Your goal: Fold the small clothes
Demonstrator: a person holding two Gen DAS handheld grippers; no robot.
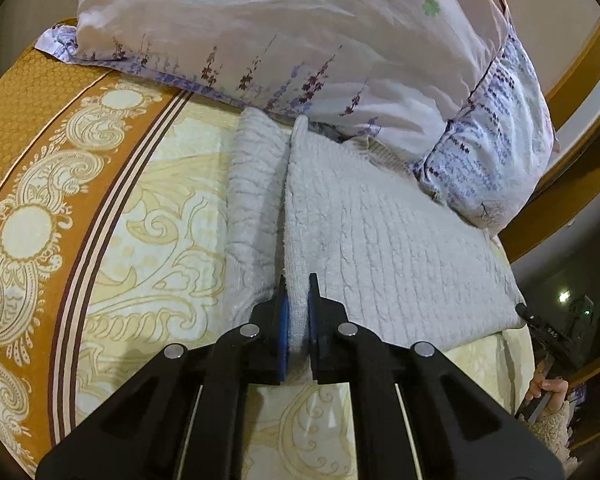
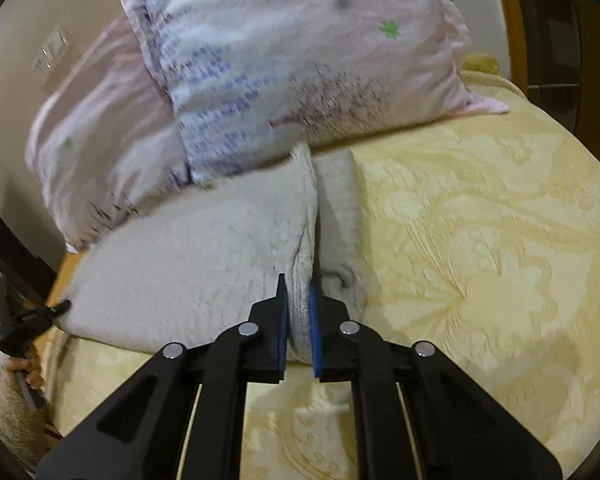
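Observation:
A pale grey-white knitted garment (image 1: pixel 380 240) lies on the bed, stretched between my two grippers. My left gripper (image 1: pixel 298 300) is shut on its near left edge, pinching a raised fold of the knit; a folded-under strip lies to the left. In the right wrist view the same garment (image 2: pixel 188 256) spreads to the left. My right gripper (image 2: pixel 298 300) is shut on its near right edge. The right gripper's tip (image 1: pixel 524 310) shows at the garment's far corner in the left view; the left gripper's tip (image 2: pixel 56 308) shows likewise in the right view.
The bed has a yellow and orange patterned cover (image 1: pixel 100 216) (image 2: pixel 480 240). Pink-white floral pillows (image 1: pixel 300 40) (image 2: pixel 300 60) lie just behind the garment and touch it. A wooden bed frame (image 1: pixel 580 80) curves at the right. The person's hand (image 1: pixel 548 392) shows at the bed's edge.

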